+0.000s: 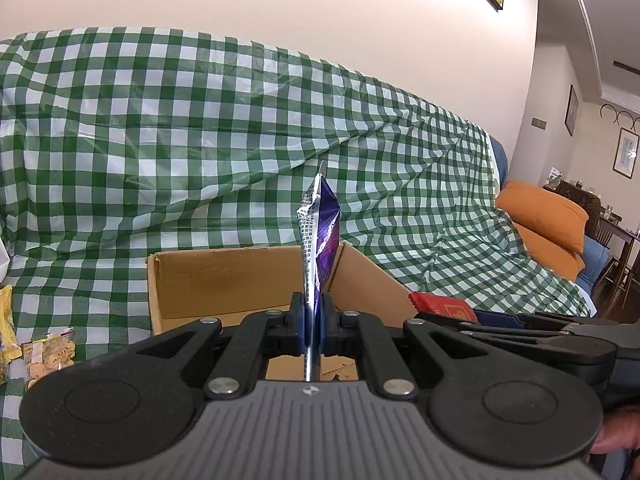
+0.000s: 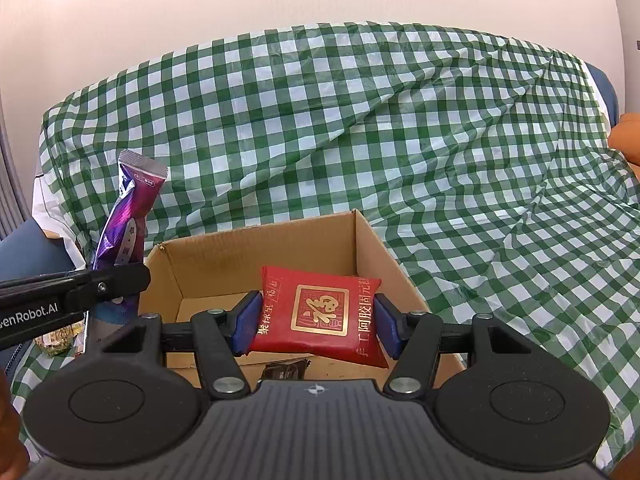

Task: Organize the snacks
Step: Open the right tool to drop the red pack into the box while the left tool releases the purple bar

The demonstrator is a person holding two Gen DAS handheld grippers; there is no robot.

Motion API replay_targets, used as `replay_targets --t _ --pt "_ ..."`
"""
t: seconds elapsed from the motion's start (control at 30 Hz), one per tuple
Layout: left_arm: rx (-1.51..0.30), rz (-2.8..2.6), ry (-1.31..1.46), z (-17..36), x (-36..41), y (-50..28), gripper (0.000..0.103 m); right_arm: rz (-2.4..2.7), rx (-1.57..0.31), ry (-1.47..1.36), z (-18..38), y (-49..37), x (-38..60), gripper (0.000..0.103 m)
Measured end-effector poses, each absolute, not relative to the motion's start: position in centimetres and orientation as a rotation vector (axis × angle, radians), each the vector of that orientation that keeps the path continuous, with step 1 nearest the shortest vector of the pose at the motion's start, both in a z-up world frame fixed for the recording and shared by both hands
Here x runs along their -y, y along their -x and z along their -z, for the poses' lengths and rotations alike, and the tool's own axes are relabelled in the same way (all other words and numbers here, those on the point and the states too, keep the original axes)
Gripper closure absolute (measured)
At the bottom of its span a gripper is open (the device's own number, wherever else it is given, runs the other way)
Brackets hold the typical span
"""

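The left gripper (image 1: 313, 322) has its jaws pinched tight on a purple snack packet (image 1: 319, 236), upright above the cardboard box (image 1: 224, 276). The right gripper (image 2: 316, 322) clamps a red packet (image 2: 320, 312) flat between its jaws, over the box's open top.

I read the purple packet (image 1: 318, 232) as glossy crinkled foil, the red pouch (image 2: 320, 314) smooth with a soft sheen. Box (image 2: 192, 268): matt brown corrugated cardboard. Checked cover (image 2: 360, 128): thin, shiny, creased plastic sheeting.
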State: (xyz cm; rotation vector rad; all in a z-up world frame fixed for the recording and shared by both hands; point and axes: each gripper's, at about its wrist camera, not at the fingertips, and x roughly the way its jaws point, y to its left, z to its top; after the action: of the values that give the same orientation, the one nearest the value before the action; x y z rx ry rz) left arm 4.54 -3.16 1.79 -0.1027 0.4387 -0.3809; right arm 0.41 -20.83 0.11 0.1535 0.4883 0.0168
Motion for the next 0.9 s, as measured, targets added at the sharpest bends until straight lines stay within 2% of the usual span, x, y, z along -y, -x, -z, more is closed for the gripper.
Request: replay_targets --t 0.6,0.63,0.7,0.9 --pt "-0.445 0.391 0.102 -1.86 3.61 -4.48 0.096 -0.026 -0.496 -0.146 -0.08 -0.51 20.49 0.041" --pt "-0.453 0.394 0.106 -1.83 3.61 -4.56 0.094 -0.029 -0.499 -0.147 -0.06 -0.54 20.50 0.039" --pt "-0.464 0.389 0.105 -1.74 3.66 -4.67 0.081 -0.033 -0.509 -0.148 -0.01 -0.66 20.48 0.034" --pt "-0.459 0.377 0.104 -1.76 3.43 -4.61 0.079 -0.028 -0.532 -0.149 0.18 -1.01 20.42 0.031"
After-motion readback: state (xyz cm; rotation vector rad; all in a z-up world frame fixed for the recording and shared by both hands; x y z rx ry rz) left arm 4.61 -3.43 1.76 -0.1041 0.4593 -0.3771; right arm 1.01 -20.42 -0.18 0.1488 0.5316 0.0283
